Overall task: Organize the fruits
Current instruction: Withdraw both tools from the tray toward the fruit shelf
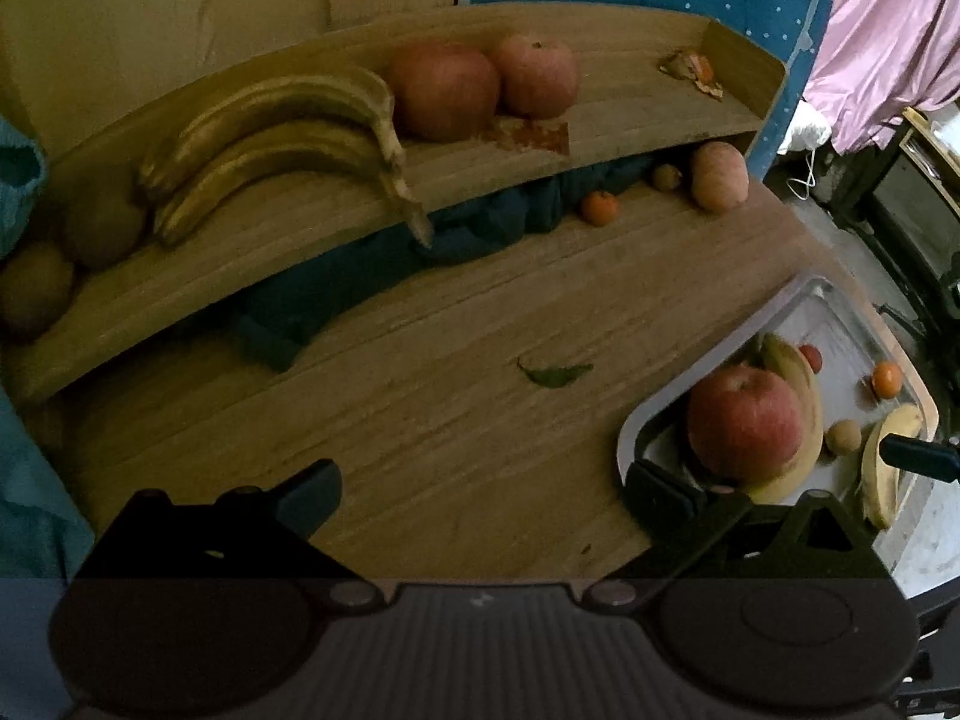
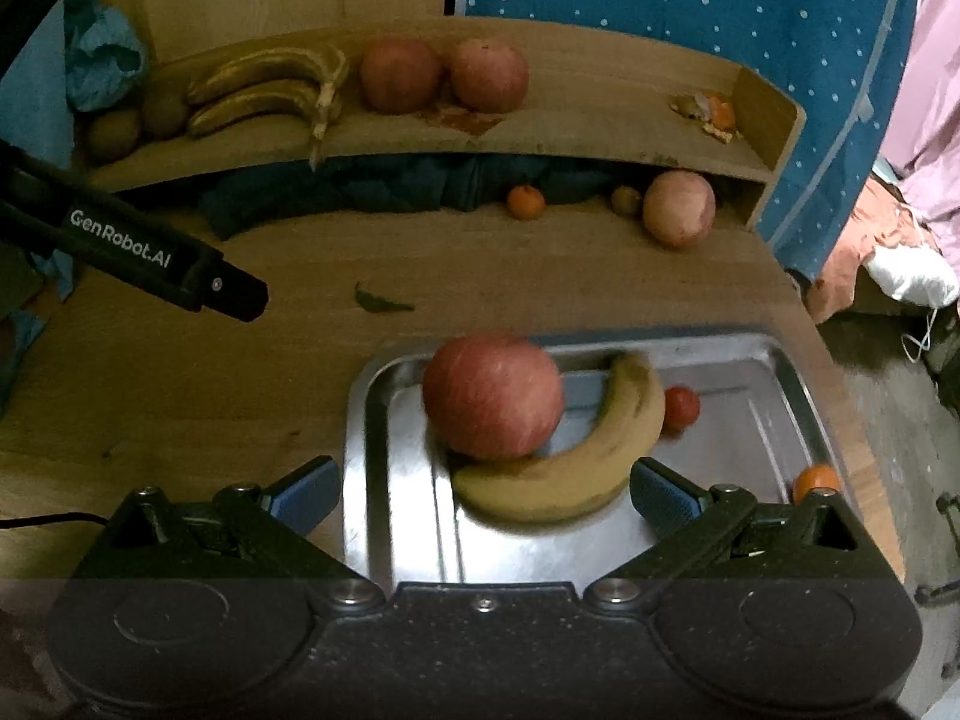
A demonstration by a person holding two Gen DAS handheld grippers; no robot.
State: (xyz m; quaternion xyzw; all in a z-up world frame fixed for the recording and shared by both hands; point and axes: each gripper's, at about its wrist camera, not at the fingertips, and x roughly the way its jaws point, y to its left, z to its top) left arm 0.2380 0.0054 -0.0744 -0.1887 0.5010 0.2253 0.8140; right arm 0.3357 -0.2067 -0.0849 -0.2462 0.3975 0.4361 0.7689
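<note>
Metal tray [image 2: 774, 384]: red apple [image 2: 492, 396] resting against a banana [image 2: 576, 468], small red fruit [image 2: 681, 407], possibly a tomato, behind. Right gripper [image 2: 483, 489]: jaws wide, empty, over tray. Left gripper [image 1: 480, 498]: wide, empty, above table [image 1: 420, 420].

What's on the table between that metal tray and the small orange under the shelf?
Only a green leaf on bare wood between the metal tray and small orange, clearest in the right wrist view.

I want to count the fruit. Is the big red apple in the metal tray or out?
In. The apple sits inside the metal tray, against a banana.
</note>
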